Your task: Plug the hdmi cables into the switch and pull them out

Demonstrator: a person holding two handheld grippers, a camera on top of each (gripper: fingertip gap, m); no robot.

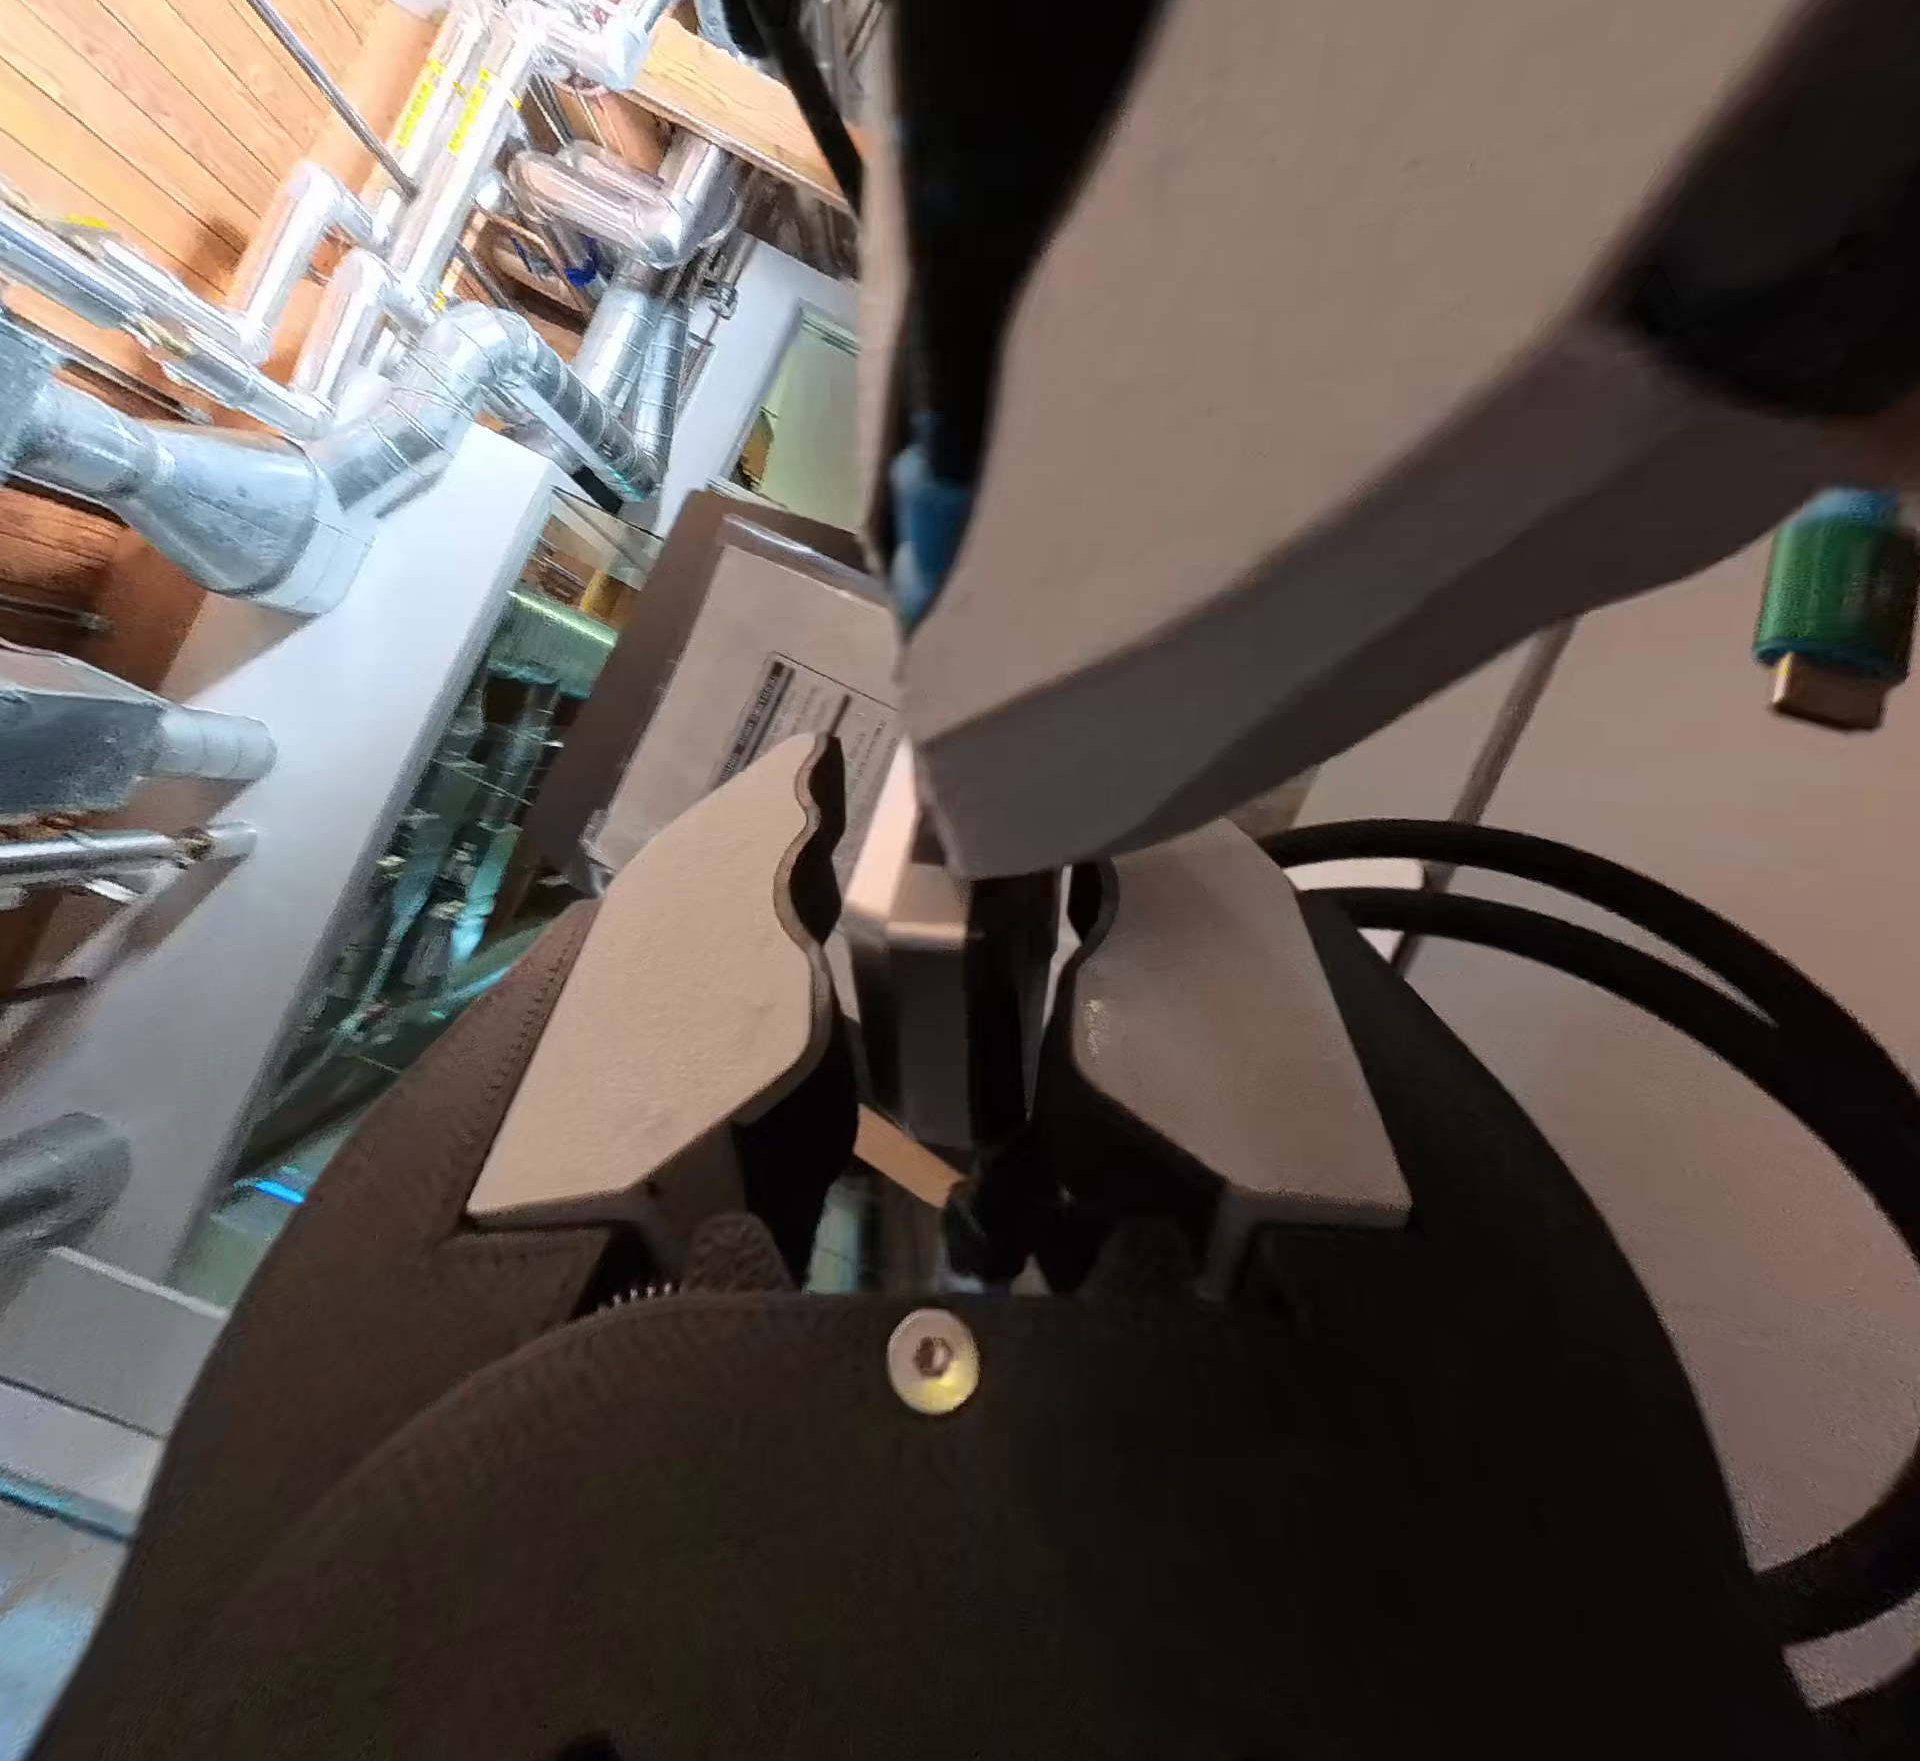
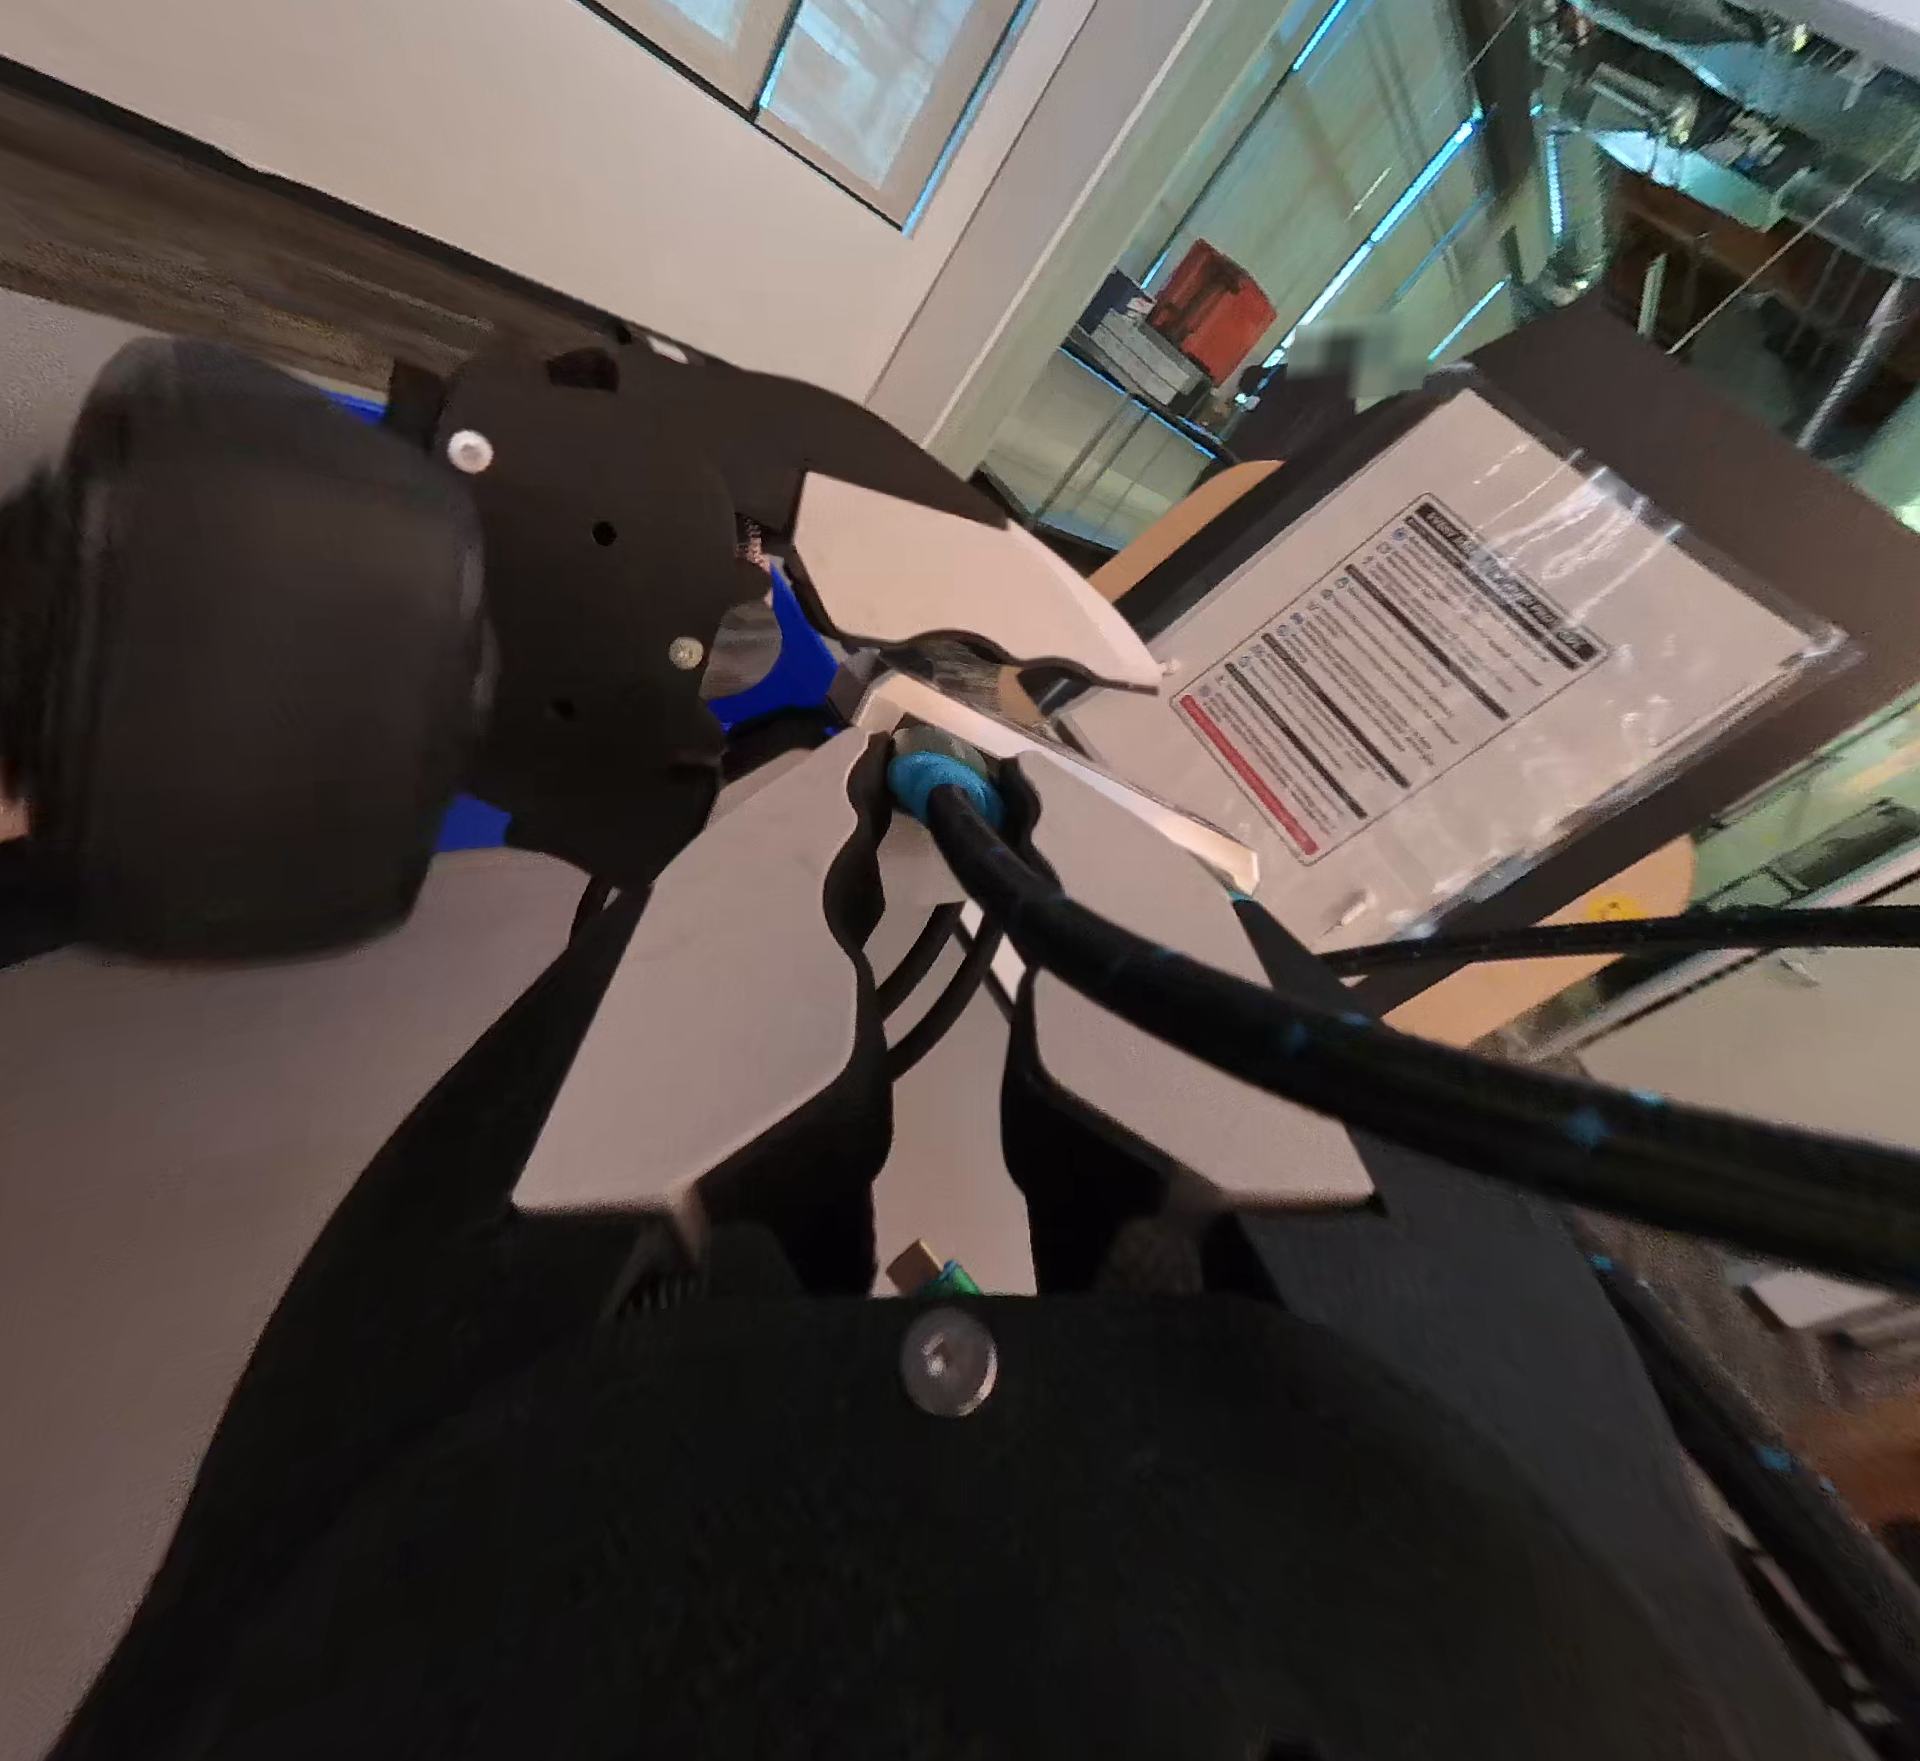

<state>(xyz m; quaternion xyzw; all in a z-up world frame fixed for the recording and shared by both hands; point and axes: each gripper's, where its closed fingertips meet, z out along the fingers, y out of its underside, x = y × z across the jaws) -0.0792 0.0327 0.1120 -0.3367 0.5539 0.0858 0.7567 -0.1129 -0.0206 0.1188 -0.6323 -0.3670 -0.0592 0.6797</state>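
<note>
My right gripper (image 2: 945, 792) is shut on the blue-collared HDMI plug (image 2: 925, 769). Its black cable (image 2: 1351, 1036) runs off to the right. My left gripper (image 1: 935, 880) grips a slim grey and black block, the switch (image 1: 1003, 1005). In the right wrist view the left gripper's white fingers (image 2: 935, 568) sit just beyond the blue plug. In the left wrist view the right gripper's big grey finger (image 1: 1299, 361) looms over the switch, with the blue plug (image 1: 925, 516) behind it. I cannot tell whether plug and switch are joined. A green HDMI plug (image 1: 1834, 605) lies loose on the table and also shows in the right wrist view (image 2: 940, 1280).
The grey table (image 1: 1662, 1140) carries looping black cables (image 1: 1558, 922). A white box with a laminated printed sheet (image 2: 1455, 672) stands just behind the grippers. Glass walls, wooden boards and silver pipes lie beyond. The left gripper's tips are roughly 6 centimeters from the right gripper's.
</note>
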